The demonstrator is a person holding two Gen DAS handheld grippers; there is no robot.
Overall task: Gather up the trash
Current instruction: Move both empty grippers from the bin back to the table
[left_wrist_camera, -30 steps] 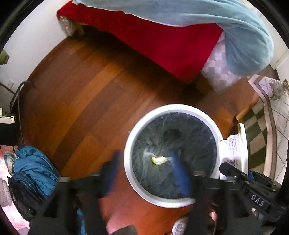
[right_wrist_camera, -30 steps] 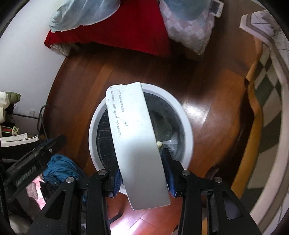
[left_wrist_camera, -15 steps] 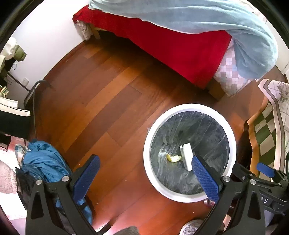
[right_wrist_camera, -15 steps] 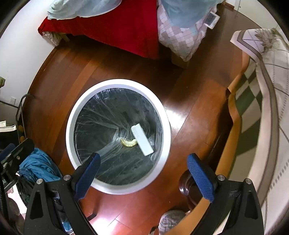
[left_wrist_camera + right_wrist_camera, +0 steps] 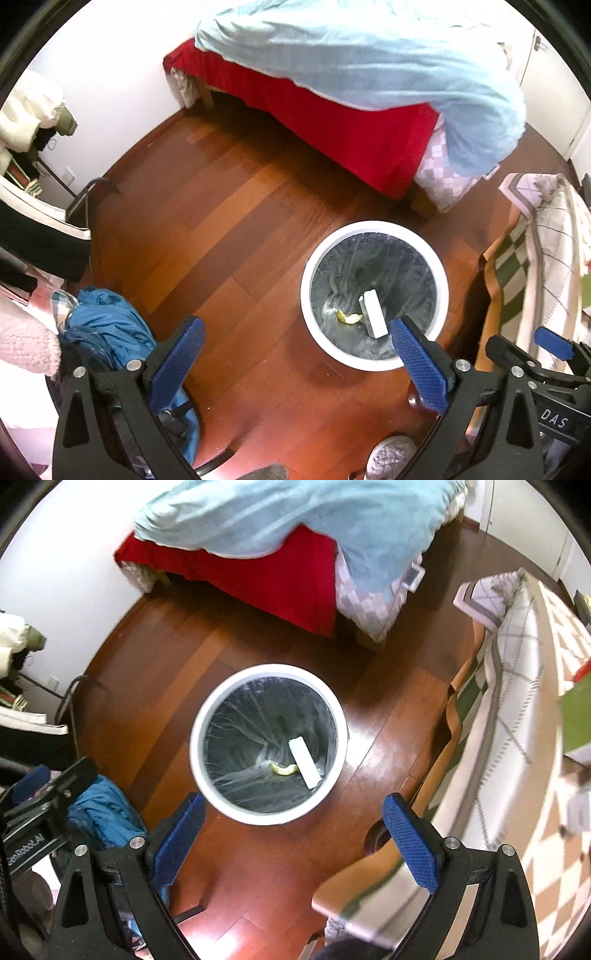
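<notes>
white box (image 5: 303,762) in bin (image 5: 207,716); "das", "genrobot.ai" on grippers, both jaws apart, empty

I am in a bedroom of a home. A bed (image 5: 354,122) stands against the white wall, with a red sheet (image 5: 343,125) hanging down its side and a light blue duvet (image 5: 369,59) heaped over it; a checked pillowcase (image 5: 439,177) shows at its corner. The floor (image 5: 207,221) is reddish wood planks. A white bin (image 5: 373,363) with a clear liner stands on it near the bed. A checked cloth (image 5: 517,709) in green, tan and white covers a surface to my right. At the left, clothes are piled up, among them a blue garment (image 5: 103,332), and a wall socket (image 5: 69,175) sits low on the wall.
</notes>
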